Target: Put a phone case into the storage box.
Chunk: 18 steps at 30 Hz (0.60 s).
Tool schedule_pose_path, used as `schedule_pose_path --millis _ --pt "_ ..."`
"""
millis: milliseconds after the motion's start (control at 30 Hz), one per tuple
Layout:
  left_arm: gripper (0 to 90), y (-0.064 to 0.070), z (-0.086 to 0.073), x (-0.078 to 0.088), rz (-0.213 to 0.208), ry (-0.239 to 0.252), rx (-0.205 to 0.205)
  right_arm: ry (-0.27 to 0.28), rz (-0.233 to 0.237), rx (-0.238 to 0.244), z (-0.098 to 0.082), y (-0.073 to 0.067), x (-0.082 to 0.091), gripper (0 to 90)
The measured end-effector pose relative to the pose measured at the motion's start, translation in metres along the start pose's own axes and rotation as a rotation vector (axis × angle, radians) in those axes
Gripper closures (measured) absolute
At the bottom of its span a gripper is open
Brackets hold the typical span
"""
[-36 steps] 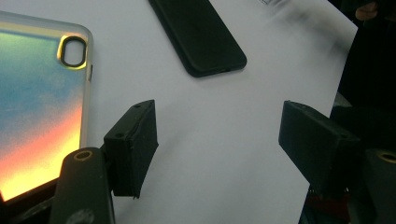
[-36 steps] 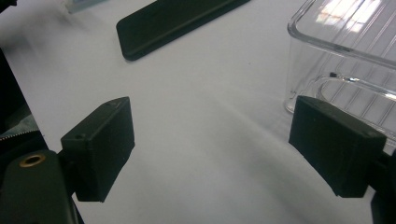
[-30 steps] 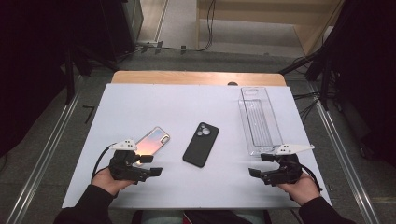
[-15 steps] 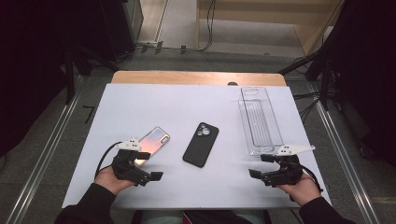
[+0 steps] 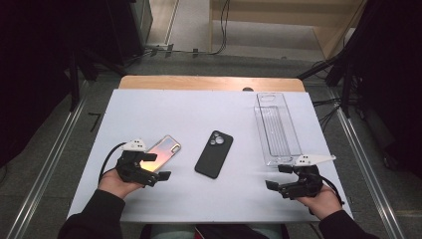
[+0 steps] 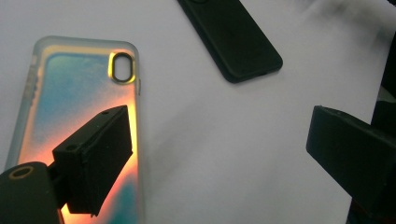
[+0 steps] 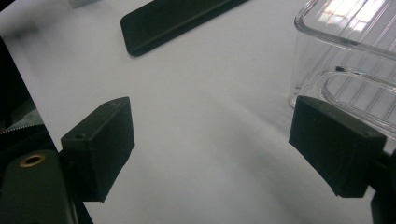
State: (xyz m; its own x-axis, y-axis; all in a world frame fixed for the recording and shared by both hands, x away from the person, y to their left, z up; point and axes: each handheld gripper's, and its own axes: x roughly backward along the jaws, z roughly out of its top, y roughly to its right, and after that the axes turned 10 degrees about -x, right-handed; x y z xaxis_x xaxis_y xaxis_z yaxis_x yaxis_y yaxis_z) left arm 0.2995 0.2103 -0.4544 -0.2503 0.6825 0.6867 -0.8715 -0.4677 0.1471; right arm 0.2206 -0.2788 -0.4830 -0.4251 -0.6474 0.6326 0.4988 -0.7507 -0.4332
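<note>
on the near left part of the tabletop (image 5: pixel 164 107) lies the iridescent phone case (image 5: pixel 164 152), flat and face down, its camera cutout at the far end, and the left gripper (image 5: pixel 155 167) sits right at its near end. seen from the left gripper view, one jaw hangs over the case (image 6: pixel 79 93) and the other stands well off over bare white surface; the jaws have just been opening, they're spread wide and nothing's pinched between them. my guess is the case is super light, a bit bendy, glossy and slippery, so it'll skate on that smooth top if you nudge it; best bet is pinching across the long edges or lifting one end first. the right gripper (image 5: pixel 278 178) rests near the front right, jaws also wide apart and holding nothing, just in front of the clear plastic tray (image 5: pixel 276 127). a black phone case (image 5: pixel 214 154) lies between the two, apart from both. the surface is a plain white sheet over a wooden top. around it: dark curtains, grey floor, cables at the back.
</note>
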Motion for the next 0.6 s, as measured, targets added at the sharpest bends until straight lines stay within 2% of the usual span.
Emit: schedule_pose_path --millis 300,400,500,600 --pt "7.2 -0.014 0.009 -0.002 0.037 0.001 -0.013 0.002 -0.004 0.003 0.0 0.0 0.0 12.3" --pt "7.2 -0.021 0.01 -0.003 0.051 0.004 -0.005 -0.005 -0.005 -0.001 0.0 0.0 -0.001 12.3" --pt "7.2 -0.026 0.013 -0.003 0.075 0.009 -0.013 0.0 -0.005 -0.003 0.0 0.0 -0.001 12.3" --pt "7.2 -0.031 0.017 -0.004 0.071 0.013 -0.02 -0.002 -0.004 -0.005 0.0 0.001 0.0 12.3"
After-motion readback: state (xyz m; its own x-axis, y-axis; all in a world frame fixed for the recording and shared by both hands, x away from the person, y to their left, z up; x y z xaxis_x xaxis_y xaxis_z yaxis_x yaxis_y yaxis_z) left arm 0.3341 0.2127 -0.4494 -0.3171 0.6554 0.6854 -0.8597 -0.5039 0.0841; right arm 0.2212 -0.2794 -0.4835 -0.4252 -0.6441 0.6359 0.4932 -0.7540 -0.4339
